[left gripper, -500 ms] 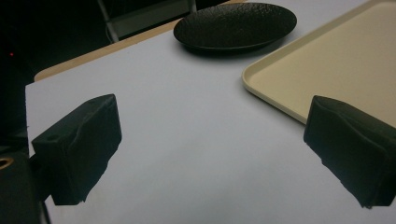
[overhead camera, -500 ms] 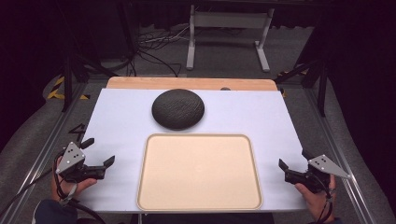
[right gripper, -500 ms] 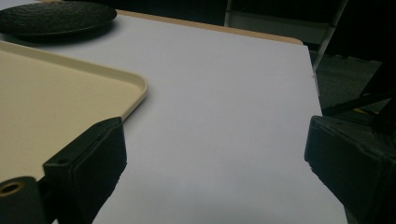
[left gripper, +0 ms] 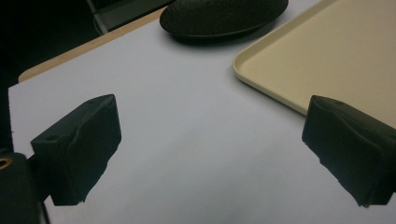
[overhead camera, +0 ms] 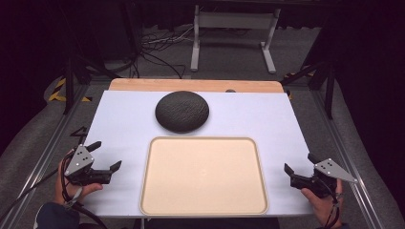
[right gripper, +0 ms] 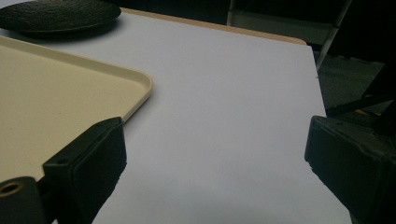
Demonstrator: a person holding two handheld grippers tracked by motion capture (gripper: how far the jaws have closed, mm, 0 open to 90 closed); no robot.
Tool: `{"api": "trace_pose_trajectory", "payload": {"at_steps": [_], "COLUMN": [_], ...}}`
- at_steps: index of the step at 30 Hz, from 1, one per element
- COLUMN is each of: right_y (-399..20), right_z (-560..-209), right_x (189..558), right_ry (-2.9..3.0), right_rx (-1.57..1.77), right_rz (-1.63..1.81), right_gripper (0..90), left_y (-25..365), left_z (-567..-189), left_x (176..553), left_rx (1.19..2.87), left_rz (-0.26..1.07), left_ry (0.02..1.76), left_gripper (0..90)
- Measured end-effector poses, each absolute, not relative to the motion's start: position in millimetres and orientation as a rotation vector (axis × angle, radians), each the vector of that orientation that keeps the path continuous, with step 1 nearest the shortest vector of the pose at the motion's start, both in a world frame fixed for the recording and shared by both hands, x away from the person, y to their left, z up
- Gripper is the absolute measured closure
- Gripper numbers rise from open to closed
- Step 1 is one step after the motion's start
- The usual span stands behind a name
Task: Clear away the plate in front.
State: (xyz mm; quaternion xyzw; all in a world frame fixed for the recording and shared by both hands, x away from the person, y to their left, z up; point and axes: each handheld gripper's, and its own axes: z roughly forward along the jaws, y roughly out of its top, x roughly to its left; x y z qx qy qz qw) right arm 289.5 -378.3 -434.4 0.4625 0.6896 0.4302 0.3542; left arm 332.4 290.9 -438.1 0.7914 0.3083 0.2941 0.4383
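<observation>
— black, rough-textured and round: that shallow dark stoneware-looking plate (overhead camera: pixel 182 111) lies ahead of my left gripper (overhead camera: pixel 102 162) and off to its inner side, beyond the far edge of the cream rectangular plastic tray (overhead camera: pixel 204 175), not touching it.

— are you holding anything?

— no. both sets of jaws stand wide apart over the white table sheet (overhead camera: pixel 124 129), nothing between them. my right gripper (overhead camera: pixel 298 169) hovers just outside the tray's other side.

— how will that plate handle?

— stiff, probably fairly heavy and breakable, i'd judge. the grainy surface should give the pads some bite. it sits low, so i'd pinch the thin rim (left gripper: pixel 261 24) nearest my left gripper, one jaw under, one over.
</observation>
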Motion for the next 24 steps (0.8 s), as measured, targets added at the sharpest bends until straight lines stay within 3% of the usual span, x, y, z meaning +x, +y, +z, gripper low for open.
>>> {"api": "trace_pose_trajectory", "payload": {"at_steps": [13,24], "right_y": [-376.2,-375.0], "right_z": [-436.7,-437.8], "right_x": [290.4,290.7], "right_ry": [1.798,1.809], "right_rx": [1.203,1.204], "right_rz": [1.094,1.085], "right_gripper": [6.0,6.0], "left_y": [277.6,231.0], "left_z": [-420.2,-406.9], "left_x": [370.5,422.3], "left_rx": [2.127,2.291], "left_rz": [0.842,0.856], "left_ry": [0.693,0.589], "left_gripper": [10.4,15.0]}}
